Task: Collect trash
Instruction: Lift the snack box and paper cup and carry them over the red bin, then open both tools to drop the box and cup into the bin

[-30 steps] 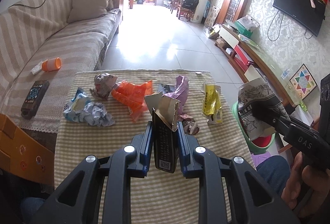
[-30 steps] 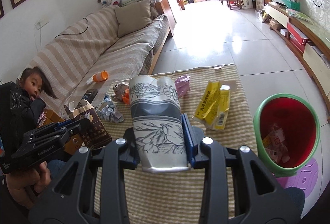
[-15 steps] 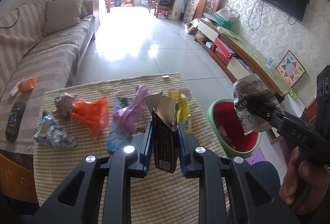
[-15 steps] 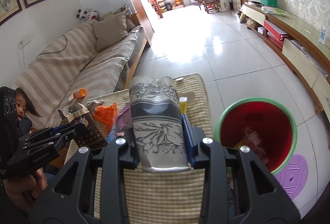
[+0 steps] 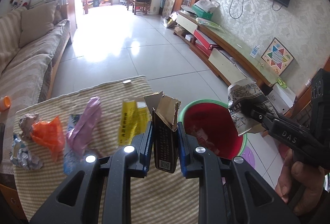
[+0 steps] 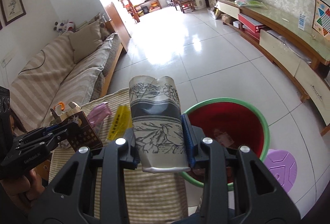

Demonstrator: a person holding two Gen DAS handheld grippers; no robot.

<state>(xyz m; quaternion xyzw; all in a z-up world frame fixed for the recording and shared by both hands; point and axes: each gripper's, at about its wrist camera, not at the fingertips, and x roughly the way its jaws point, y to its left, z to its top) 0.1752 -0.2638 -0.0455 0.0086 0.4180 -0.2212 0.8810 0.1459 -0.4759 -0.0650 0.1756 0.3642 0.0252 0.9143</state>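
We hold a torn brown cardboard box (image 5: 165, 141) upright in the left gripper (image 5: 165, 147), its jaws clenched on the box's two sides. The right gripper (image 6: 162, 141) has its jaws clamped on a crushed paper cup (image 6: 157, 122) printed with dark flower drawings. The cup hangs just over the near rim of the green bin with the red liner (image 6: 266, 127) (some scraps already lie at its bottom). The bin stands on the tiled floor beside the desk (image 5: 123, 199), which wears a striped cloth. On the cloth remain a yellow wrapper (image 5: 129, 120), a pink plastic bag (image 5: 86, 122), an orange plastic bag (image 5: 48, 137) and a crumpled silvery wrapper (image 5: 22, 157). A purple disc (image 6: 281, 167) lies on the floor against the bin.
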